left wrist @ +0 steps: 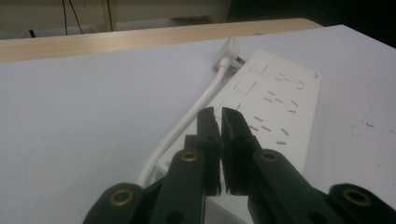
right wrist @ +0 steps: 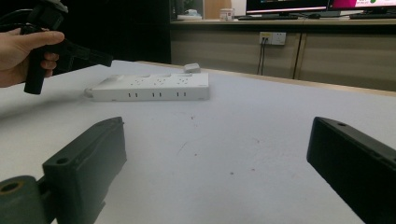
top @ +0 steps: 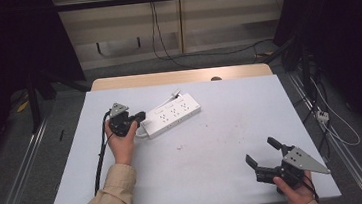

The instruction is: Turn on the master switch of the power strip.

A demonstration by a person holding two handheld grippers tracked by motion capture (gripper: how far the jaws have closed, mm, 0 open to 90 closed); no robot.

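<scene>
A white power strip point(top: 172, 114) point(left wrist: 275, 112) point(right wrist: 154, 87) lies flat on the pale table top point(top: 201, 180), left of centre. Its white cable point(left wrist: 187, 123) runs along its far side to a plug point(top: 175, 93) point(left wrist: 231, 51) point(right wrist: 192, 68) resting at the strip's far end. My left gripper point(top: 140, 117) point(left wrist: 219, 114) is shut with nothing between its jaws, its tips just above the strip's near left end; the right gripper view shows it at the upper left point(right wrist: 88, 53). My right gripper point(top: 260, 149) point(right wrist: 217, 128) is wide open near the front right of the table, holding nothing.
A wooden strip point(top: 181, 77) borders the table's far edge. Small dark specks point(top: 181, 146) mark the table's middle. Cables point(top: 331, 122) trail on the floor to the right, and metal rails point(top: 20, 177) run along both sides.
</scene>
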